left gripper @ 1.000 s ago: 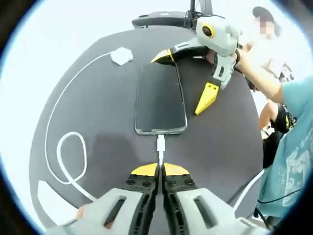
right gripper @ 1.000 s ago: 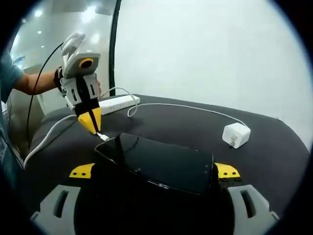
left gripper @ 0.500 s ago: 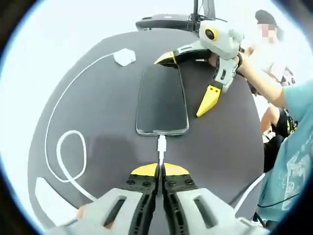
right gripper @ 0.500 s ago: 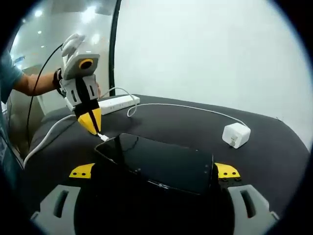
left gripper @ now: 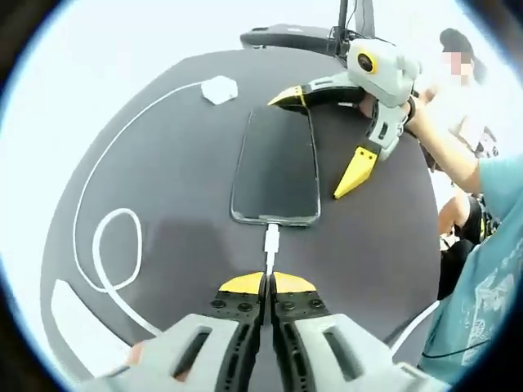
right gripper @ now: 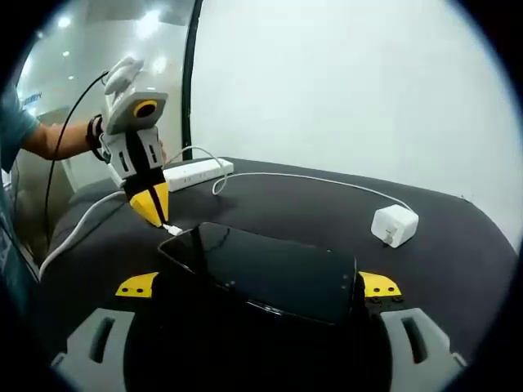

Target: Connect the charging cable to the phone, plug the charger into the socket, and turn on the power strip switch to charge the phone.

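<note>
Now pinching the charging cable's plug (left gripper: 271,240) with the left gripper (left gripper: 267,283), jaws clenched, right at the phone (left gripper: 276,164) port. Straddling the phone's far end with the right gripper (right gripper: 260,286), jaws spread wide. Sitting mid-table (left gripper: 163,171), phone; charger (right gripper: 394,224) near the far edge, power strip (right gripper: 194,172) beyond.

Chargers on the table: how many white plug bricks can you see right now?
1. The white charger lies on the dark table beyond the phone, unplugged, away from the power strip. Others may lie outside these views.
</note>
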A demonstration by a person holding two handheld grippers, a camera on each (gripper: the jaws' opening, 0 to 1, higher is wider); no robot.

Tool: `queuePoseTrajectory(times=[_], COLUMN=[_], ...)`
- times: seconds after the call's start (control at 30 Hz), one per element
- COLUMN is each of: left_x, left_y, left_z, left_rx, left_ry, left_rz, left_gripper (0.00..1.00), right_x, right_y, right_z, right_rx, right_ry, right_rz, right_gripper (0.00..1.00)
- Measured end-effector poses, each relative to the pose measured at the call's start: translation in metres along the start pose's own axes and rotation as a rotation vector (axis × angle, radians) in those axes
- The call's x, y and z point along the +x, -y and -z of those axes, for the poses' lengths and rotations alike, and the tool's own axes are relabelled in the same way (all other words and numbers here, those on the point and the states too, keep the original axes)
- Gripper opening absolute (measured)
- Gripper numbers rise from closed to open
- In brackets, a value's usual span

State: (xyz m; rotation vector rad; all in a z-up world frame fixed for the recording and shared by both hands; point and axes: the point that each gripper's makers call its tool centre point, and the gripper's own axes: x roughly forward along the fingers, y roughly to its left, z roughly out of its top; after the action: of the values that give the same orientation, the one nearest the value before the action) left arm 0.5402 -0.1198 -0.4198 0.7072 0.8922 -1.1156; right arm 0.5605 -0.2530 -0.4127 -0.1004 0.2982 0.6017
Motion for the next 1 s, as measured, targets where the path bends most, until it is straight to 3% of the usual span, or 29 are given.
queuePoseTrajectory(times=[0.2, 0.4, 0.63, 1.0], left_x=[0.001, -0.001, 0.003, 0.001], left_y=[0.004, 0.009, 0.001, -0.003], left_z=[-0.001, -0.001, -0.002, -0.004], left_rx=[0.036, -0.048, 0.006, 0.032], left_ry=[-0.013, -0.072, -0.149, -0.174], left_rz=[0.038, 0.132, 0.112, 0.119], left_gripper=[0.00, 0.00, 0.00, 0.00], right_x=[-0.001, 0.000, 0.000, 0.000], right_y=[-0.002, -0.002, -0.002, -0.001], right_z=[0.000, 0.000, 0.000, 0.000], right_rx=[-0.001, -0.001, -0.002, -0.002], right_ry=[0.001, 0.001, 0.002, 0.002], right_rz=[0.001, 0.001, 0.001, 0.001], right_gripper=[0.93, 0.93, 0.93, 0.93])
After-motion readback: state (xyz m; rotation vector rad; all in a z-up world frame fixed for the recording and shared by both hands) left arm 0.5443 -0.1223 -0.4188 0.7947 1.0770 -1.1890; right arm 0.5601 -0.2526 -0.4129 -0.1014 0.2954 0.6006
